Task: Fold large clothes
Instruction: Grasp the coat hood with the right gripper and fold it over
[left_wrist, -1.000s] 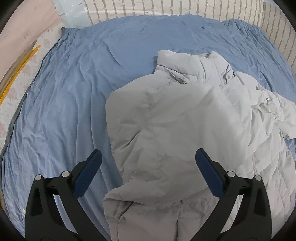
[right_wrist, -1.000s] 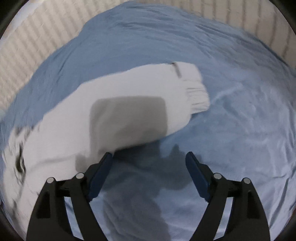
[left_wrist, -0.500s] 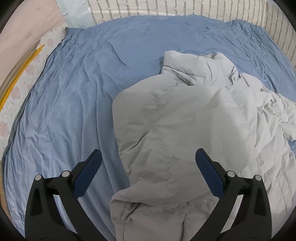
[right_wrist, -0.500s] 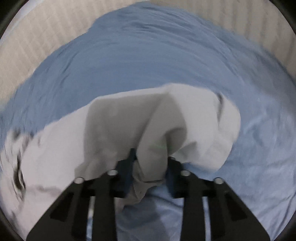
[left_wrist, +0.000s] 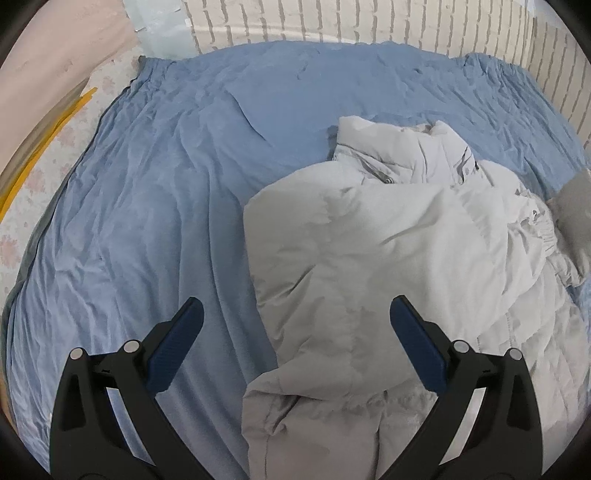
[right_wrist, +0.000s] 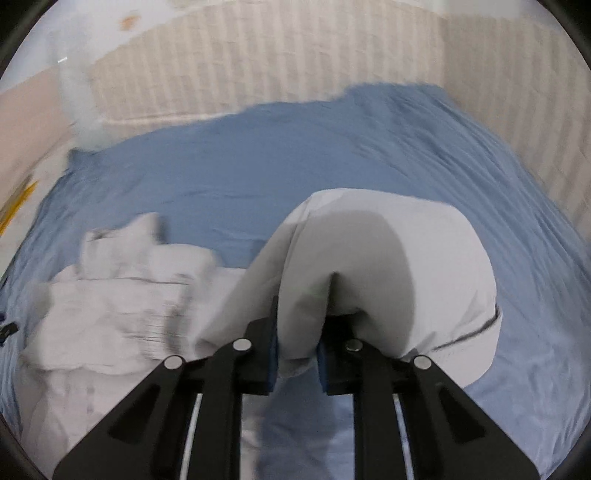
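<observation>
With the right gripper (right_wrist: 297, 354) clamped on the sleeve (right_wrist: 388, 266) above the bed (left_wrist: 155, 221) and the left gripper (left_wrist: 295, 347) spread empty over the jacket (left_wrist: 388, 258), slick fabric may slip free mid-fold.

Left tool (left_wrist: 295, 328) spread wide, right tool (right_wrist: 295, 354) just closed, gripping fabric

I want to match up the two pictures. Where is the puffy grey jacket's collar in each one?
Left wrist view: the collar stands at the far end of the grey jacket, right of centre, above the open left gripper.
Right wrist view: the collar is blurred at centre left, beyond the sleeve clamped in the right gripper.
Shared landmark: the blue sheet under the jacket.
</observation>
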